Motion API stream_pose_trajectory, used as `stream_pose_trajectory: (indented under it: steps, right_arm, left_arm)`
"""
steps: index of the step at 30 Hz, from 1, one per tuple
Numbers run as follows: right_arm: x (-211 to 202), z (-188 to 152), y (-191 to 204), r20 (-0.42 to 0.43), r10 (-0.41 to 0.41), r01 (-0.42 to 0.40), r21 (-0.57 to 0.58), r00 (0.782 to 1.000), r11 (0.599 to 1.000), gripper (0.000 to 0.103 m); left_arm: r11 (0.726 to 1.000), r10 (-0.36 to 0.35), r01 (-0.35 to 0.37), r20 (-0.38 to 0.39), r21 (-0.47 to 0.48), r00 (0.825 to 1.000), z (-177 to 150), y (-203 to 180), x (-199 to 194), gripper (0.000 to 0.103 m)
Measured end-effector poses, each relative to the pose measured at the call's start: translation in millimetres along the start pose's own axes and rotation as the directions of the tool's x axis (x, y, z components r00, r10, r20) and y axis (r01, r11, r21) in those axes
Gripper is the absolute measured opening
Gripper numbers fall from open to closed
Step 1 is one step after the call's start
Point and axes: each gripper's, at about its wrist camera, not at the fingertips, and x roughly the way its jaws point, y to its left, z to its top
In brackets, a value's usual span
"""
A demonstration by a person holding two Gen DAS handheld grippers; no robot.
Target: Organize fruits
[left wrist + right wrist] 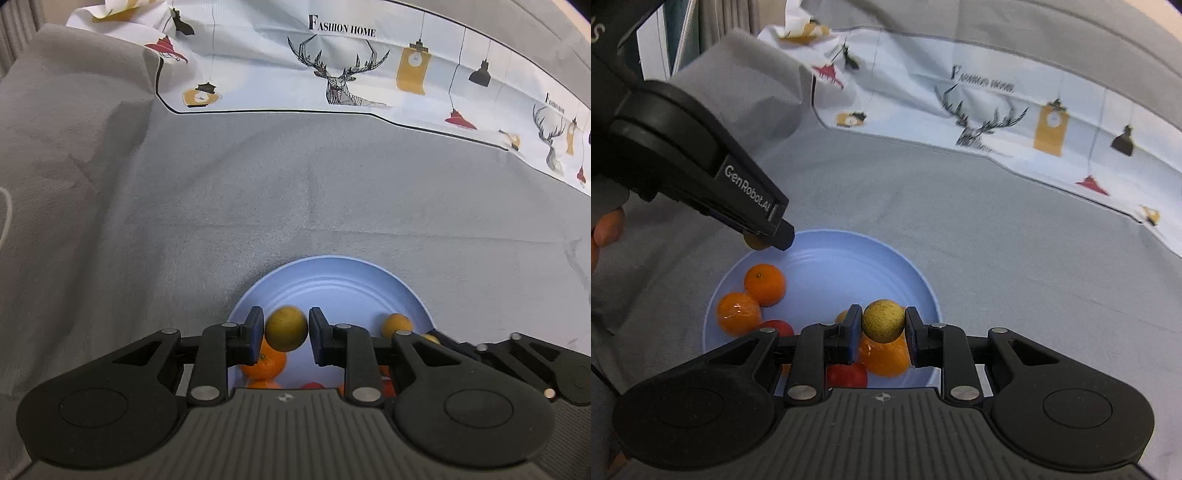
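Note:
A light blue plate (pixel 831 258) on the grey cloth holds several oranges (pixel 764 284) and red fruits (pixel 847 374). My left gripper (pixel 286 334) is shut on a yellow-green round fruit (pixel 286 332) above the plate's (pixel 332 277) near-left rim. My right gripper (pixel 882 326) is shut on a similar yellow-green fruit (pixel 882 319) above the plate's near side. The left gripper (pixel 768 236) shows in the right wrist view at the plate's far-left rim, its fruit mostly hidden. The right gripper's linkage (pixel 532 362) shows at right in the left wrist view.
A grey cloth (pixel 295 184) covers the table. A white printed cloth (pixel 351 74) with deer and lamp pictures lies along the far side. The grey cloth rises in a fold at the far left (pixel 750 74). A hand (pixel 605 229) holds the left gripper.

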Motion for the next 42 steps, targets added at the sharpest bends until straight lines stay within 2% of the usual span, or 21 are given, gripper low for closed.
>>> stream_pose_trajectory:
  steps: [1, 2, 3, 4, 6, 10, 15, 19, 24, 33, 42]
  right_arm:
    - [5, 1, 1, -0.013, 0.013, -0.013, -0.009, 1.000, 1.000, 0.028]
    - [8, 1, 2, -0.026, 0.018, -0.018, -0.019, 1.000, 1.000, 0.032]
    - [9, 2, 3, -0.036, 0.014, -0.015, -0.030, 0.999, 0.999, 0.049]
    - [7, 2, 4, -0.030, 0.000, -0.001, -0.035, 1.000, 0.999, 0.064]
    - [-5, -1, 7, -0.009, -0.020, 0.020, -0.040, 1.000, 0.999, 0.079]
    - [-31, -13, 13, -0.020, -0.030, 0.030, -0.029, 0.999, 0.999, 0.090]
    - [-70, -27, 14, -0.024, -0.042, 0.043, 0.038, 0.999, 0.998, 0.095]
    - [-105, -38, 20, 0.024, -0.069, 0.067, 0.083, 0.997, 0.994, 0.097]
    - [-137, -56, 32, 0.083, -0.115, 0.110, 0.066, 0.990, 0.992, 0.100]
    - [-173, -73, 35, 0.154, -0.170, 0.159, 0.079, 0.973, 0.984, 0.101]
    - [-193, -80, 39, 0.198, -0.188, 0.173, 0.090, 0.962, 0.981, 0.102]
  left_arm:
    - [1.000, 0.007, -0.007, 0.000, 0.003, 1.000, 1, 0, 0, 0.074]
    - [1.000, 0.014, -0.014, 0.006, 0.002, 1.000, 1, 0, -2, 0.090]
    - [1.000, 0.022, -0.022, 0.023, -0.005, 0.999, 0, 1, -8, 0.102]
    - [1.000, 0.016, -0.016, 0.043, -0.004, 0.999, -2, 1, -14, 0.103]
    - [0.999, 0.009, -0.011, 0.047, 0.032, 0.999, -5, -1, -24, 0.103]
    - [0.998, 0.043, -0.044, 0.043, 0.032, 0.998, -22, -4, -50, 0.103]
    - [0.998, 0.058, -0.058, 0.047, -0.004, 0.997, -52, -6, -90, 0.103]
    - [0.998, 0.066, -0.065, 0.080, -0.016, 0.995, -78, -9, -120, 0.103]
    - [0.996, 0.080, -0.075, 0.105, -0.048, 0.991, -106, -13, -146, 0.103]
    - [0.992, 0.124, -0.118, 0.158, -0.042, 0.980, -140, -20, -175, 0.103]
    - [0.991, 0.130, -0.130, 0.197, -0.012, 0.972, -152, -28, -191, 0.103]
